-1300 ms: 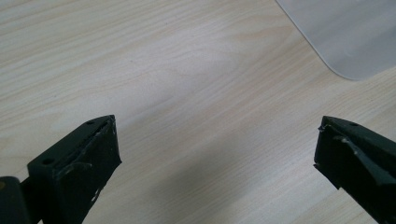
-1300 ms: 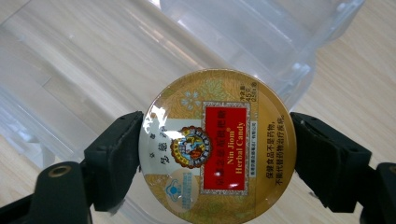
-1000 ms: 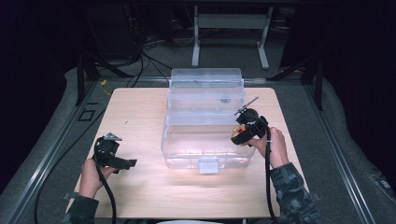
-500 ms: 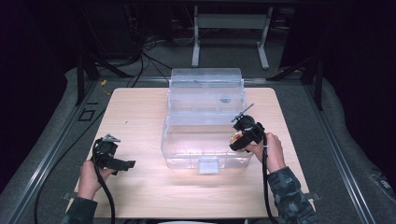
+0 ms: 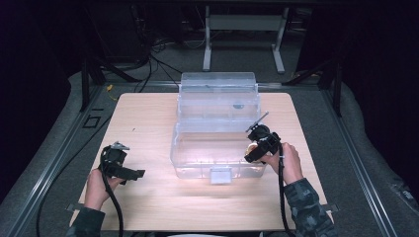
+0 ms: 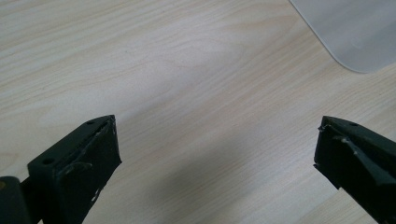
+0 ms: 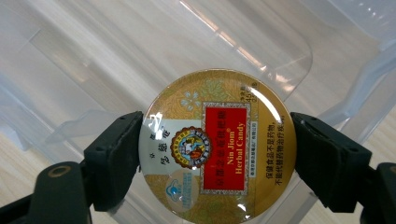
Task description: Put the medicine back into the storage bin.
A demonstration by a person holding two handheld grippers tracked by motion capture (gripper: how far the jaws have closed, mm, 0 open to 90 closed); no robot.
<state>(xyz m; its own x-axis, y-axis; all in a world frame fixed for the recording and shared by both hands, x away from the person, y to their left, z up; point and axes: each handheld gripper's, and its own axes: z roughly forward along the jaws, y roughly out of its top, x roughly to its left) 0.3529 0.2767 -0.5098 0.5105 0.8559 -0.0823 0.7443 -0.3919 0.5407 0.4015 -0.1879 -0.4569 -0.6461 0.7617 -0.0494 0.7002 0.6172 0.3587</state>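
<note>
A clear plastic storage box (image 5: 217, 148) stands open in the middle of the table, its lid (image 5: 218, 91) tipped back. My right gripper (image 5: 254, 148) hovers over the box's right end, shut on a round gold tin of herbal candy (image 7: 217, 144) with a red label; both jaws press its rim. Beneath the tin lies the box's clear wall (image 7: 93, 70). My left gripper (image 5: 133, 174) rests low over the table's left front, open, with bare wood between its fingers (image 6: 93, 154). A corner of the box (image 6: 355, 32) sits at the top right of the left gripper view.
The light wooden table (image 5: 143, 123) stands on a grey floor with metal rails at the sides. Black cables trail from both grippers toward the near edge. A white stand (image 5: 242, 29) and loose cables lie beyond the table's far edge.
My right gripper has shifted slightly toward the near side and down over the box's right end, still holding the tin. The left gripper has stayed in place.
</note>
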